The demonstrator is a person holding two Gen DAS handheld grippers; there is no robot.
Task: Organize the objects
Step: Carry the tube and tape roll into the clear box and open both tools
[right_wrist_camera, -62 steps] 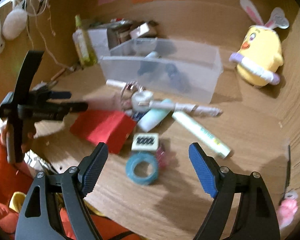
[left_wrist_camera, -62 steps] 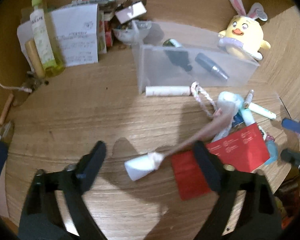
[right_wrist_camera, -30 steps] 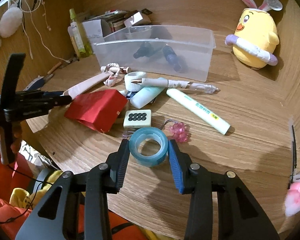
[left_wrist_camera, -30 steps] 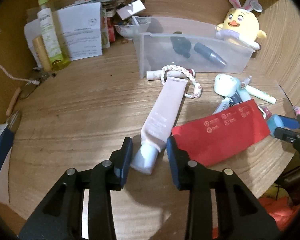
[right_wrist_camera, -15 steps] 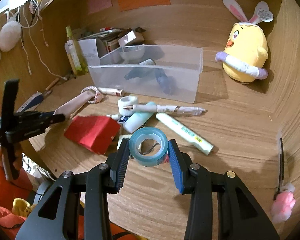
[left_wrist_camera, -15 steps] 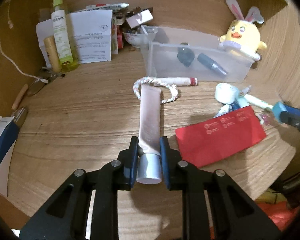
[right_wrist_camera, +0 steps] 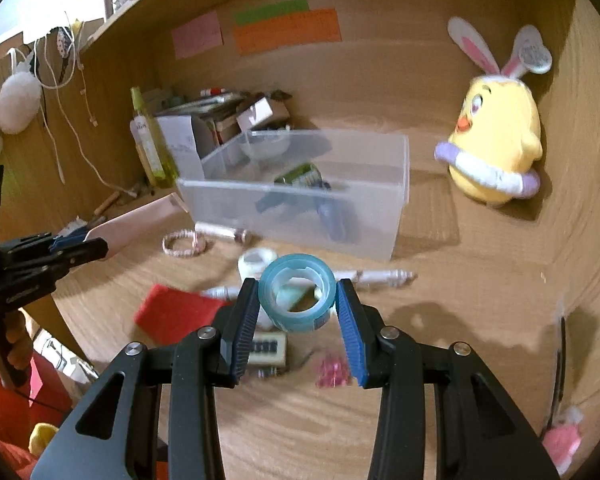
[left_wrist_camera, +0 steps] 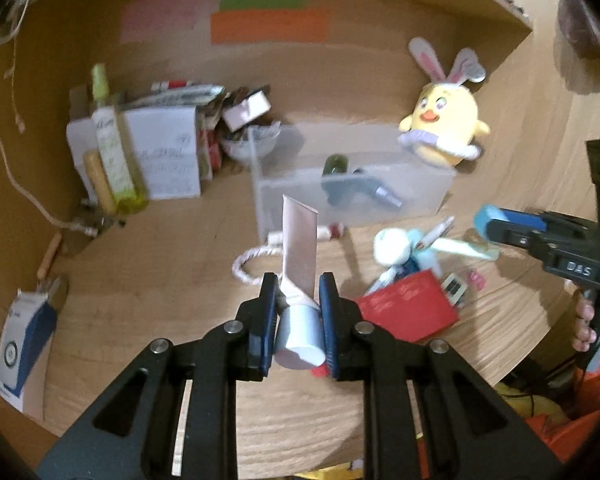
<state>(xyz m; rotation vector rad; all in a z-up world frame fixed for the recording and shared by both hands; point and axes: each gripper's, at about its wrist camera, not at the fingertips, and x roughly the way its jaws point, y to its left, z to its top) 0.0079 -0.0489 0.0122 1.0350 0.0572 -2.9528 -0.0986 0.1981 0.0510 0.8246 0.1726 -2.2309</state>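
While the left gripper (left_wrist_camera: 298, 316) clamps the pink tube (left_wrist_camera: 298, 248) cap-first, crimped end toward the bin (left_wrist_camera: 348, 188), the right gripper (right_wrist_camera: 298, 308) grips the tape roll (right_wrist_camera: 298, 296).

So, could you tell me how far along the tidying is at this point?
Two dark items already lie in the clear bin. In hand: the left gripper clamps a pink tube, and the right gripper holds a blue tape roll. The red packet, braided bracelet and pens remain on the desk.
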